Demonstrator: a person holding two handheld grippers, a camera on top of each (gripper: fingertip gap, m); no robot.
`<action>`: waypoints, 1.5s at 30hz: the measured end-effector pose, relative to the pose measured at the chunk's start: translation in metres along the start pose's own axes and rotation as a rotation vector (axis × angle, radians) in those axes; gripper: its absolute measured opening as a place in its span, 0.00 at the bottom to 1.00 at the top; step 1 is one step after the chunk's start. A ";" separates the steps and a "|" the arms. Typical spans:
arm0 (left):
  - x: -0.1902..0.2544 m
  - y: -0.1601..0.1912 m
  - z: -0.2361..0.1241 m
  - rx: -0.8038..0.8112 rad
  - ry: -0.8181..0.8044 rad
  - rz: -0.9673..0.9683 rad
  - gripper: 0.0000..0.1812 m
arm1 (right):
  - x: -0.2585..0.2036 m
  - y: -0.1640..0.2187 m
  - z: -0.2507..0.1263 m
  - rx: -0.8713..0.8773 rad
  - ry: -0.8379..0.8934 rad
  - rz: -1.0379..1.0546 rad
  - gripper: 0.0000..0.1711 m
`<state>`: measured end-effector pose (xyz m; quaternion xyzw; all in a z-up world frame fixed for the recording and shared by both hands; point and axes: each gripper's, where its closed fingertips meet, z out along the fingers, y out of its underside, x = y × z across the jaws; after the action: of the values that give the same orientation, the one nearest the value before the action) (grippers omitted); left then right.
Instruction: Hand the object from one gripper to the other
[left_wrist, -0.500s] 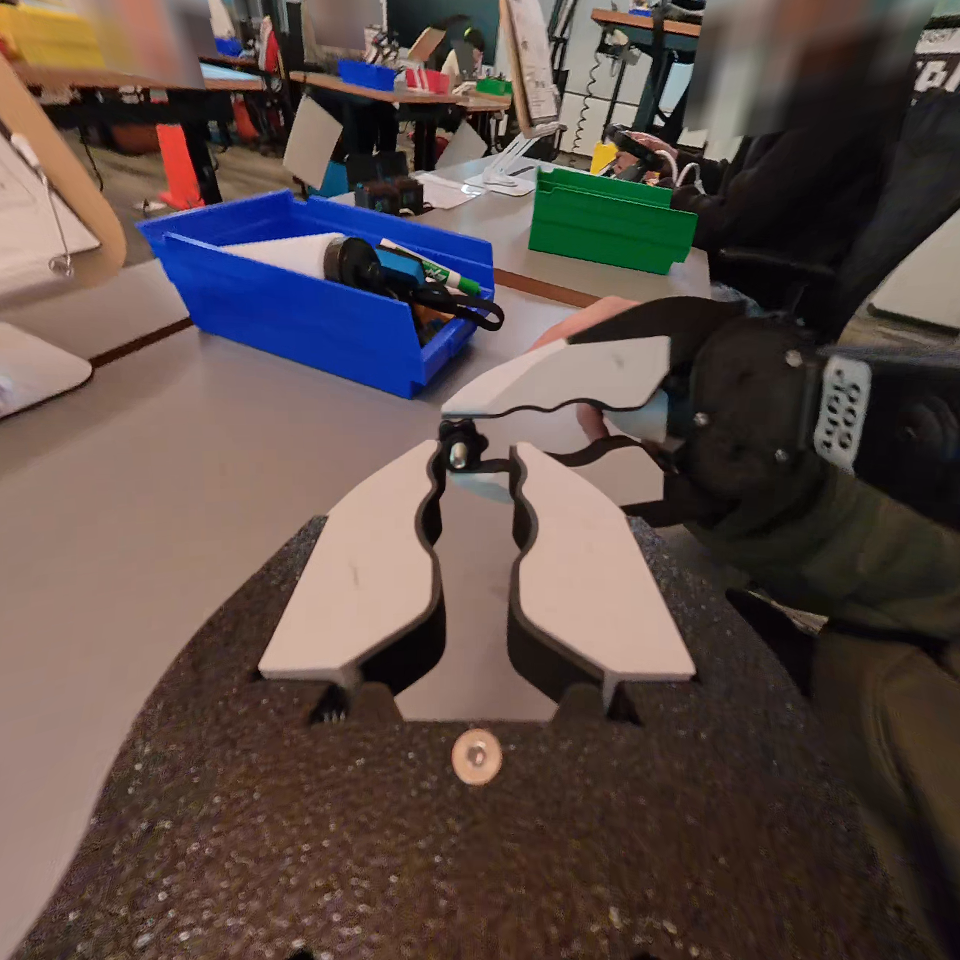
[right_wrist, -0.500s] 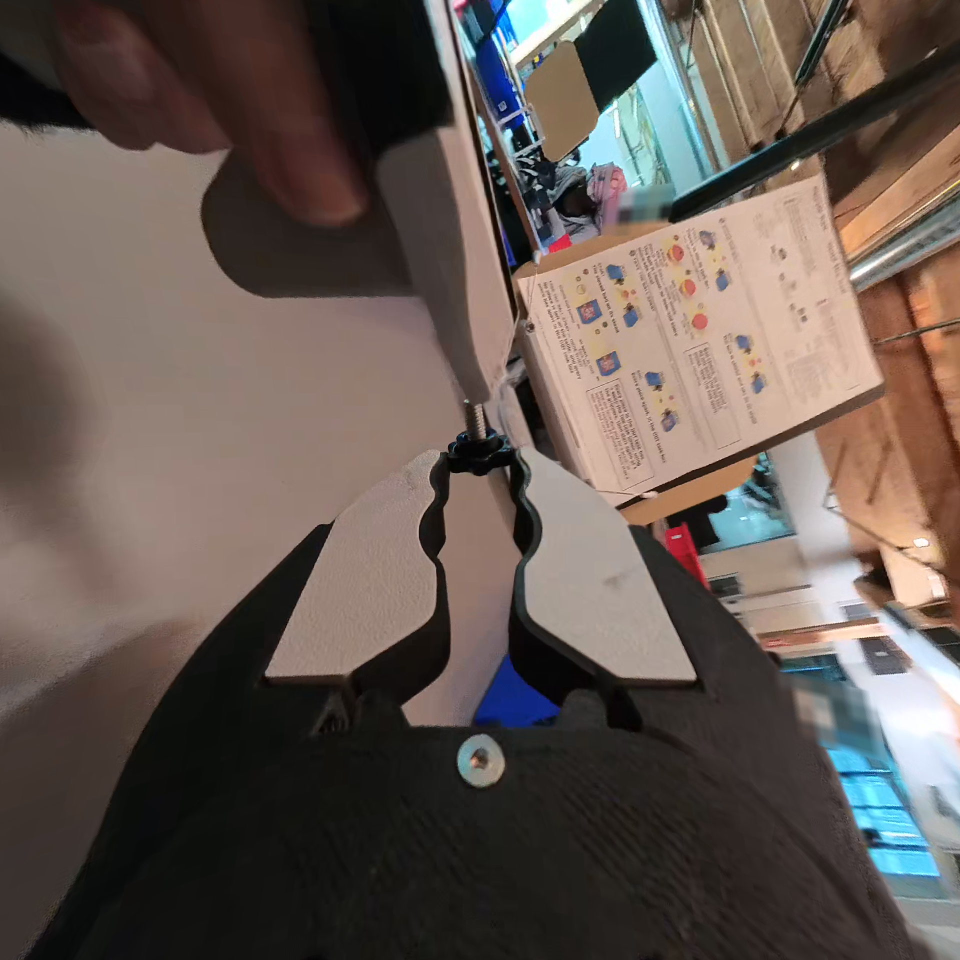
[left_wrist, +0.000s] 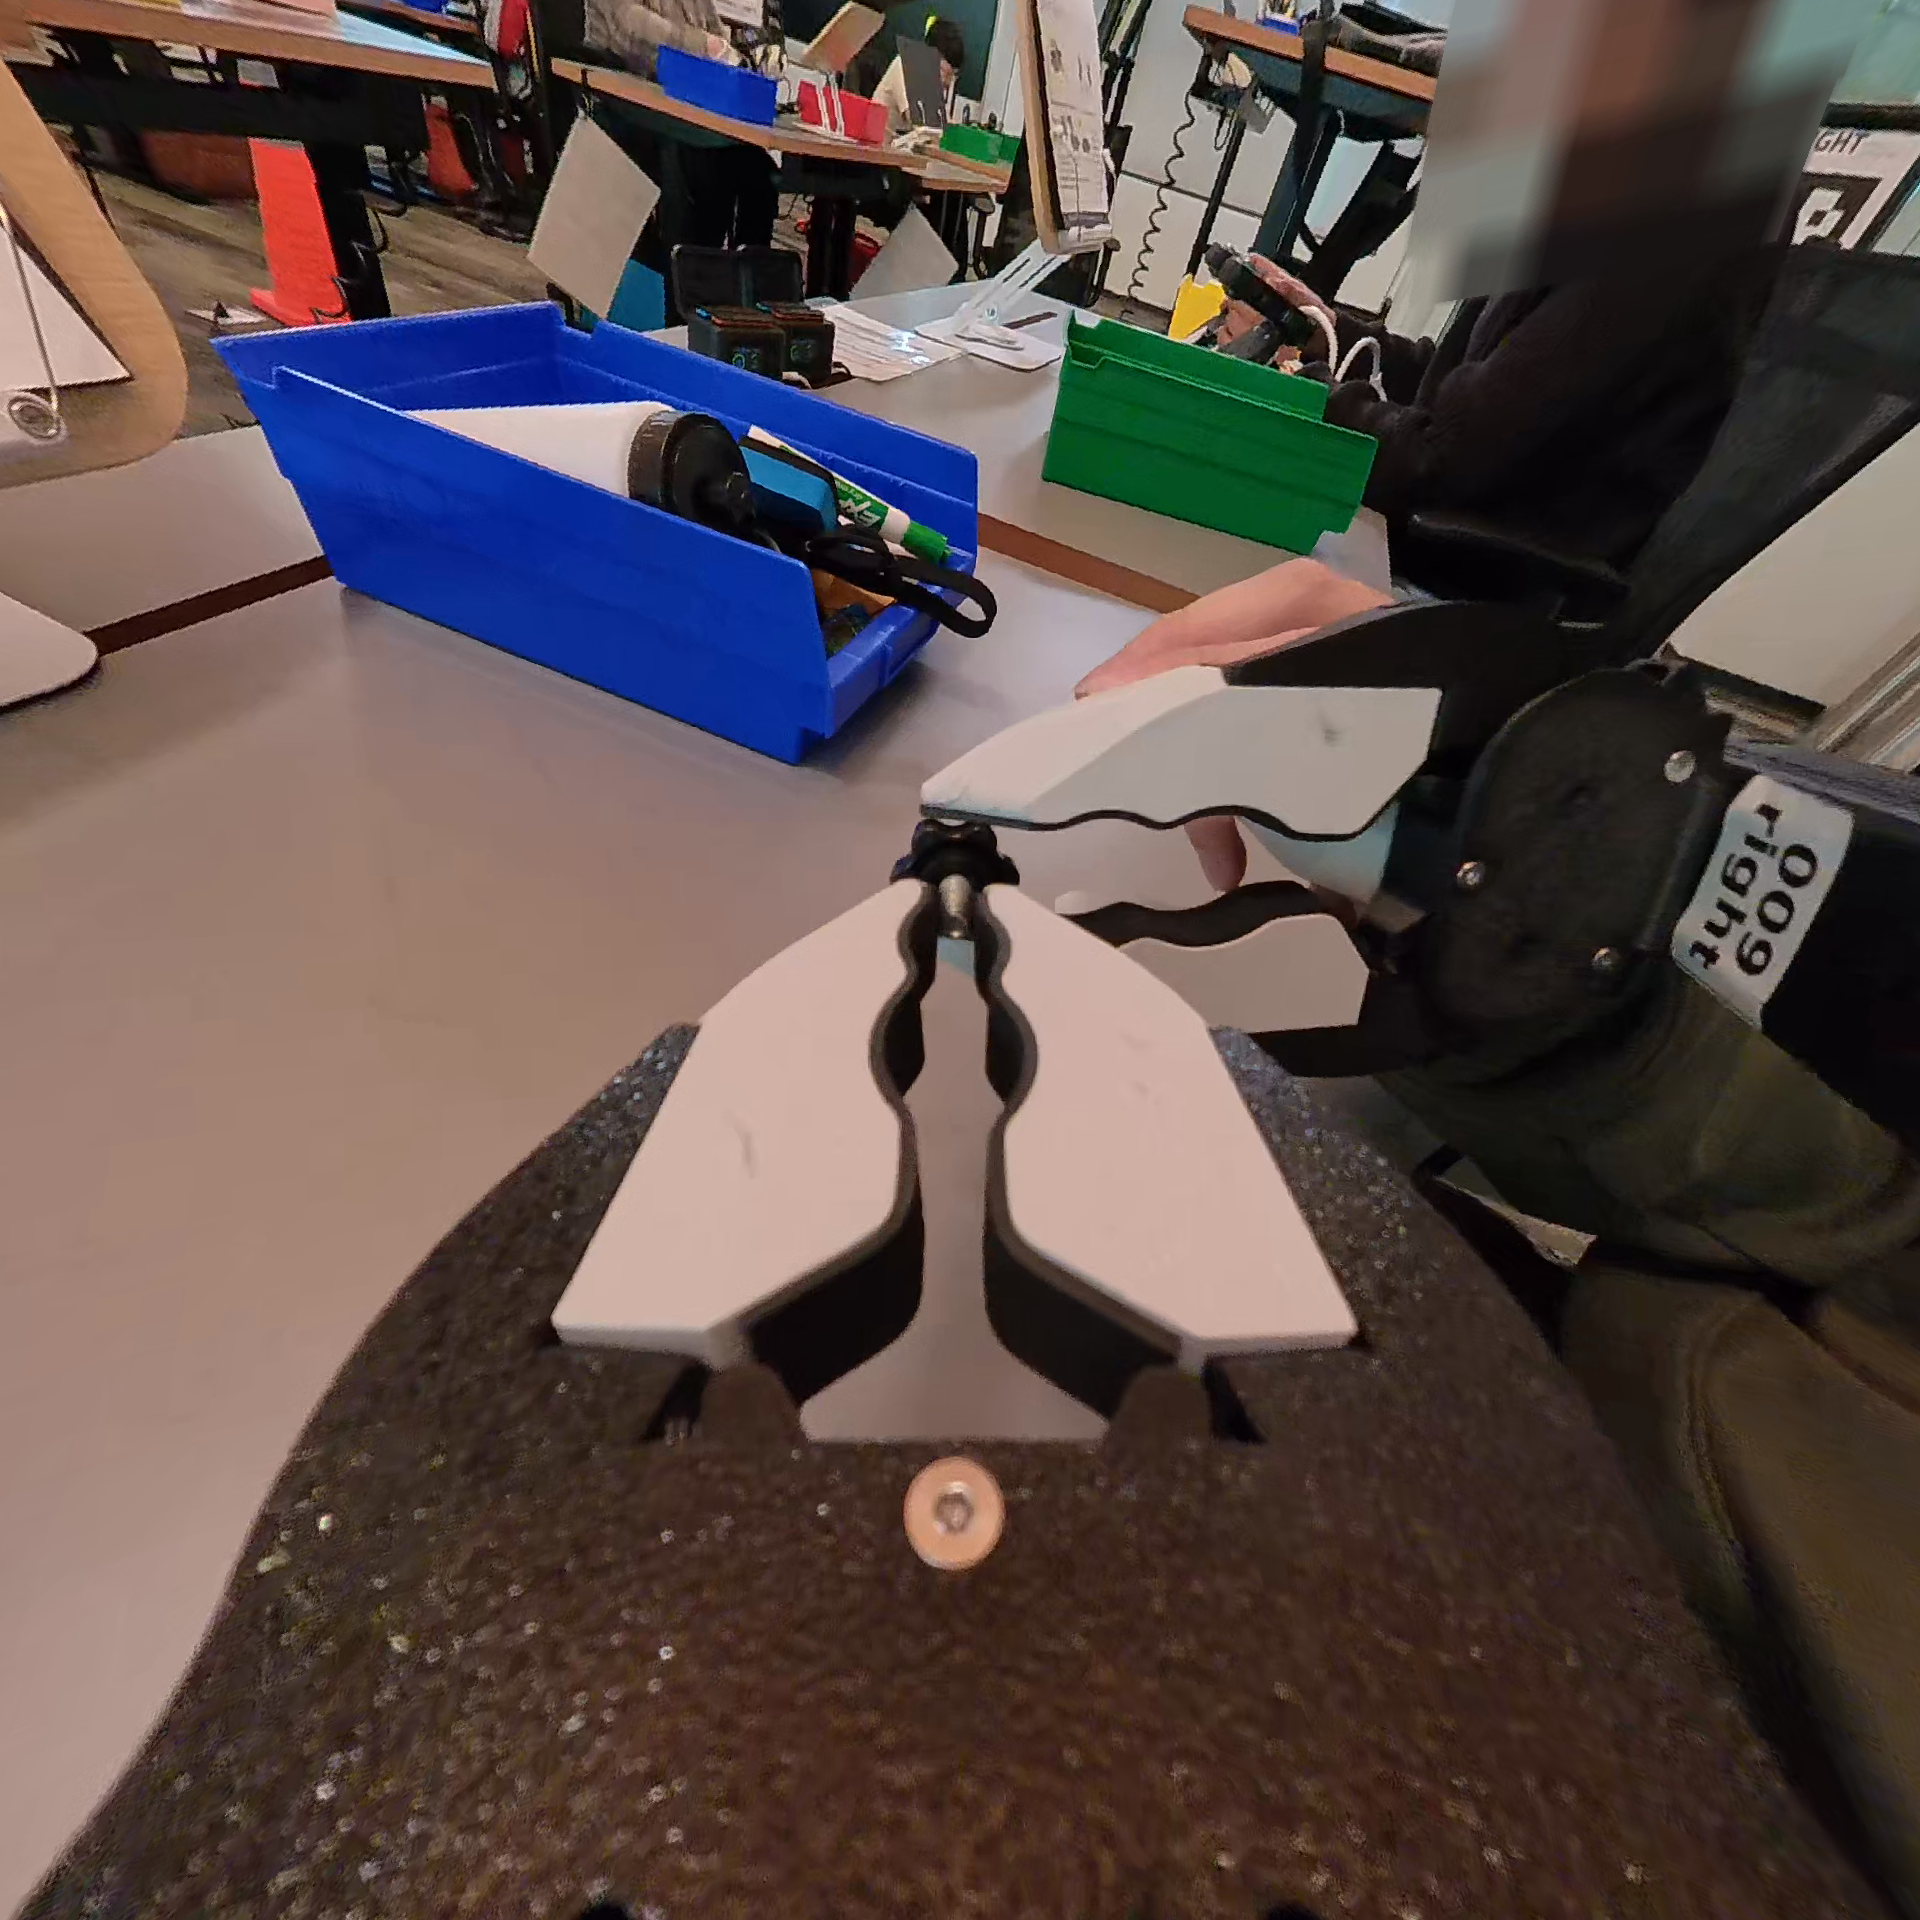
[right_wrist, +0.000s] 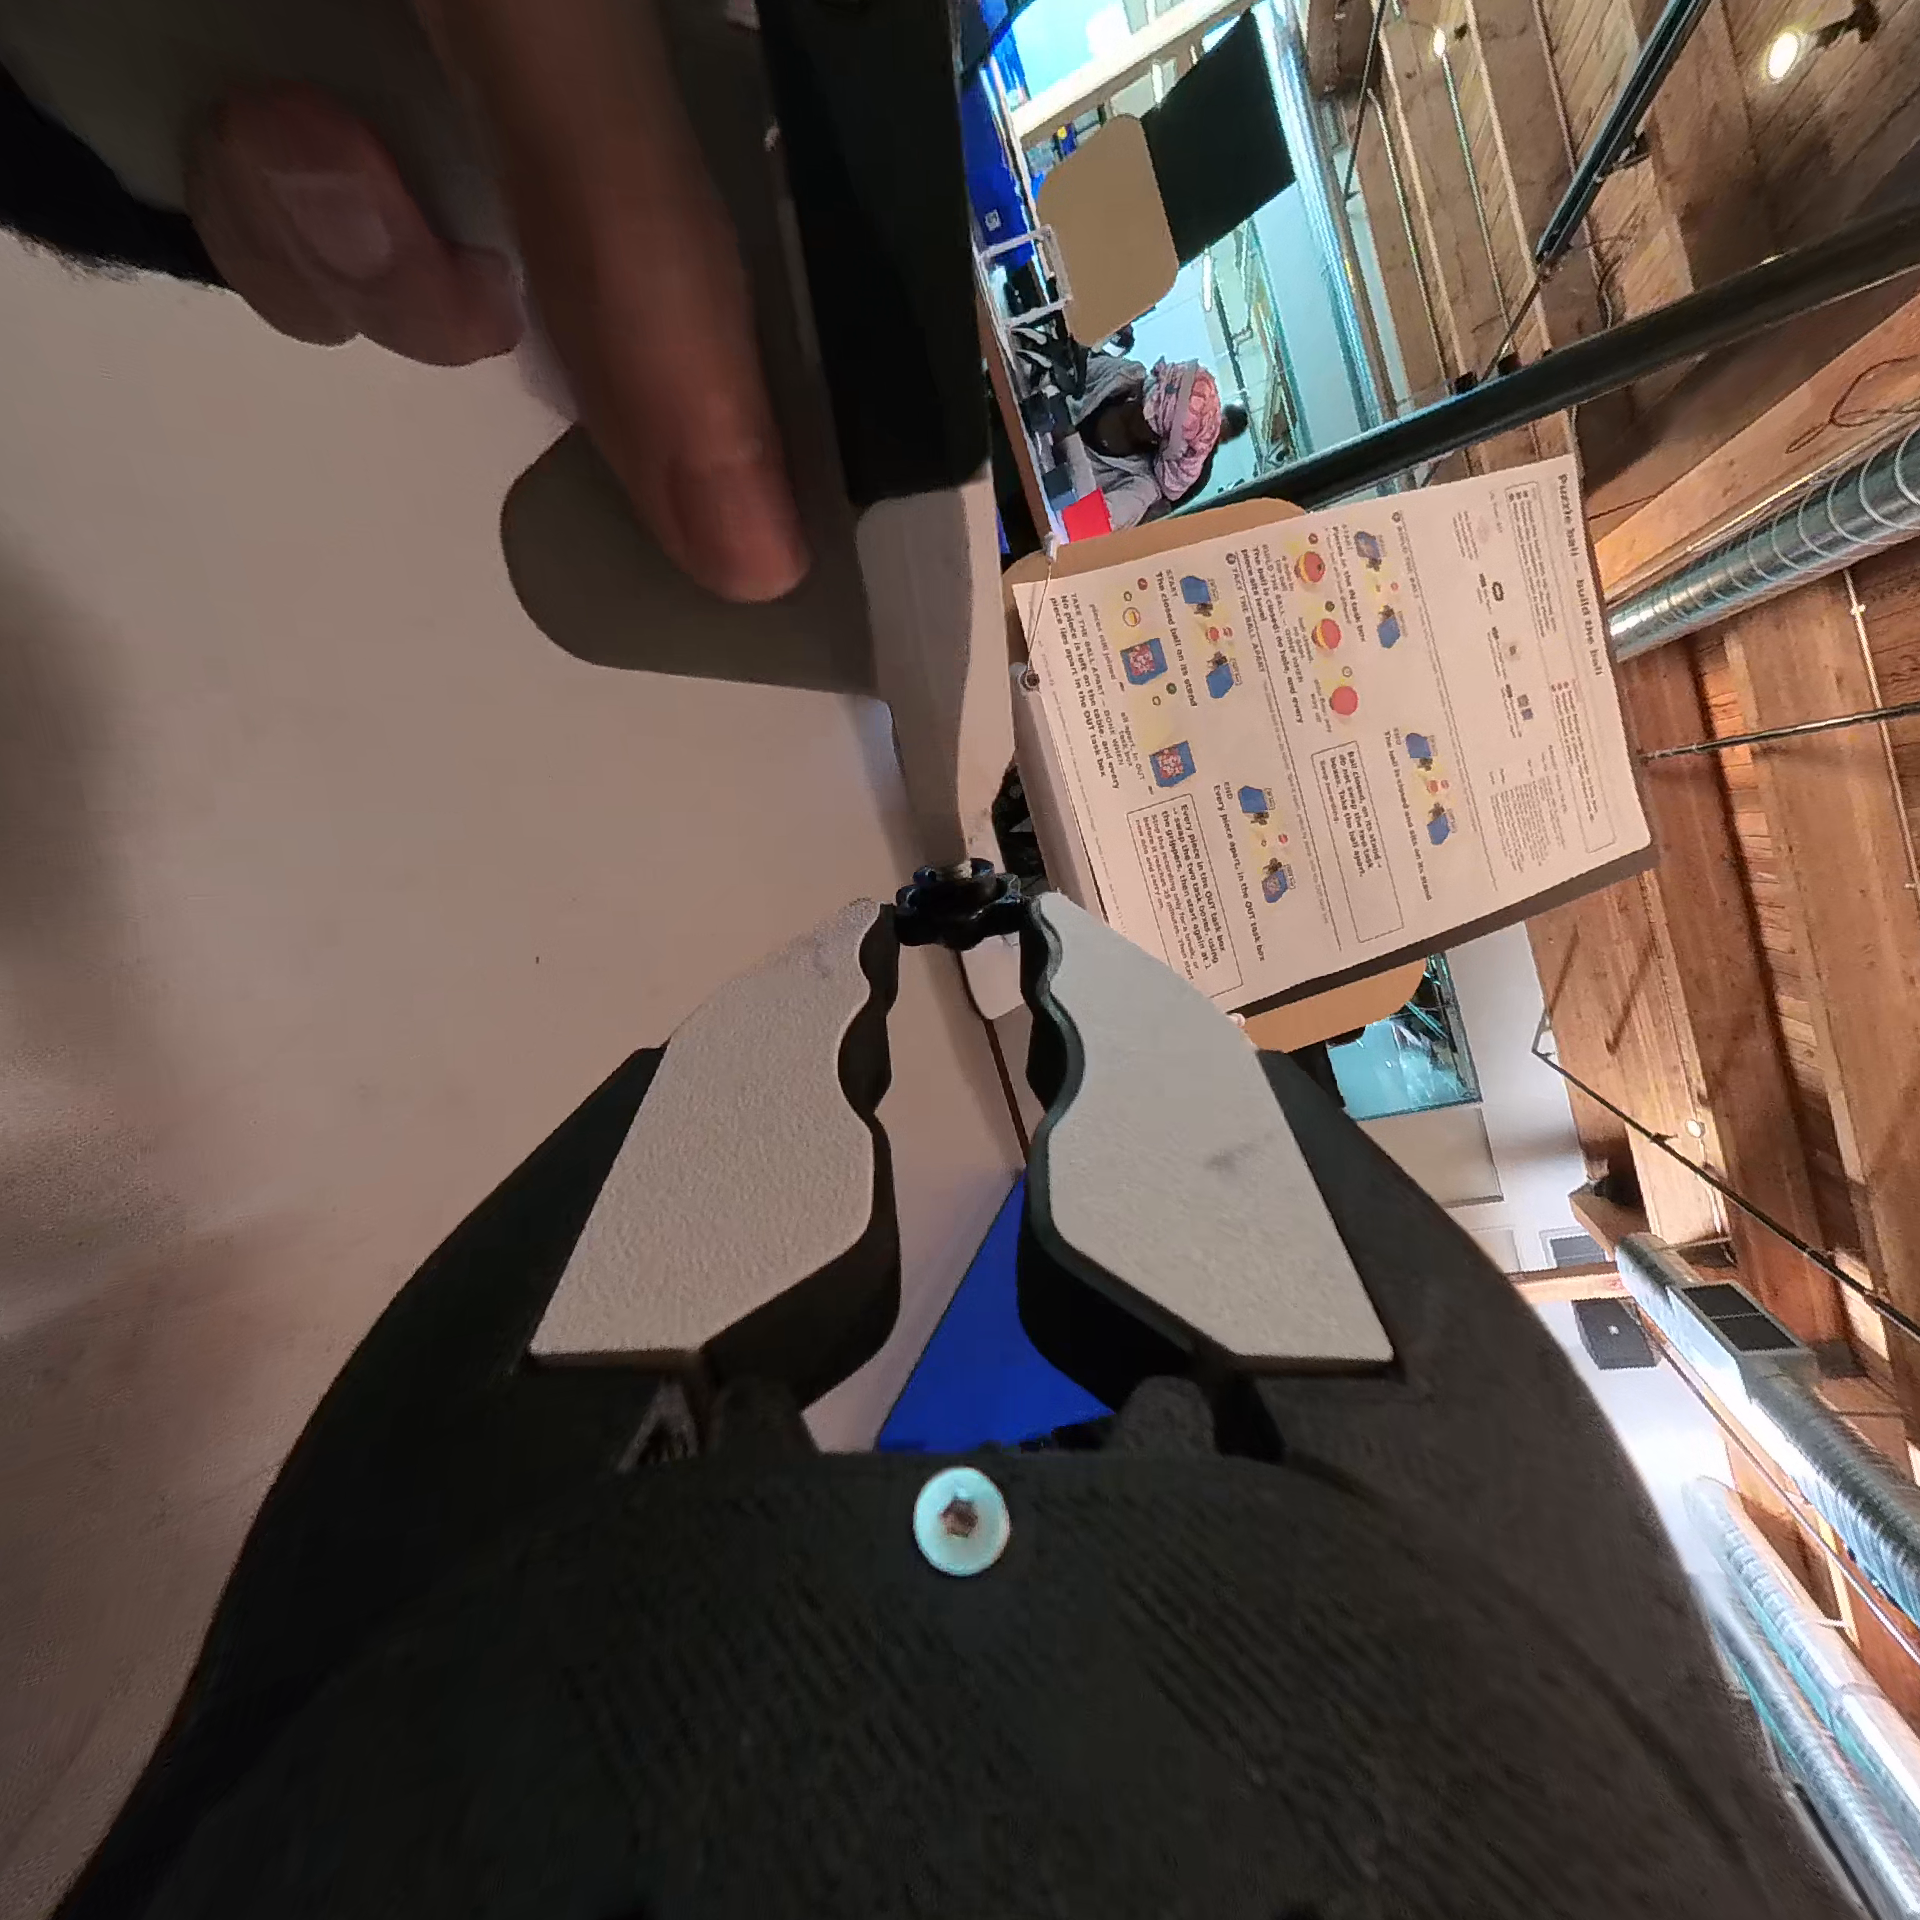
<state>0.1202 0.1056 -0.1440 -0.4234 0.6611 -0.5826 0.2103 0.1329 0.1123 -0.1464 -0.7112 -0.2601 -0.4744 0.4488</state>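
The grey counter (left_wrist: 312, 935) carries a blue plastic bin (left_wrist: 582, 561) of oddments and, well beyond it, a green plastic bin (left_wrist: 1195, 457); neither is engaged. Above the counter the left tool (left_wrist: 951, 904) and right tool (right_wrist: 956, 920) meet tip to tip. The task's thing, a small black star-shaped knob with a bare metal threaded stud (left_wrist: 954, 873), sits between them: the right tool is clamped on the knob head, the left tool closed upon the stud. Judgement: mid-transfer, both grips engaged. Next move calls for the right tool to release without disturbing the left's narrow hold.
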 end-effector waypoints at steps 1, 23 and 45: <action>0.000 0.001 0.000 -0.007 0.000 0.012 0.03 | -0.001 0.000 0.000 -0.001 -0.007 0.000 0.13; 0.004 -0.022 -0.011 0.162 0.184 -0.178 0.03 | 0.003 -0.014 -0.012 0.202 -0.025 0.130 0.20; 0.010 0.003 0.004 0.031 0.267 -0.404 0.03 | -0.004 -0.007 -0.011 0.219 0.122 -0.214 0.14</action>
<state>0.1165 0.0955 -0.1458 -0.4629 0.5759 -0.6738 0.0068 0.1208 0.1056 -0.1457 -0.5961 -0.3567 -0.5306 0.4856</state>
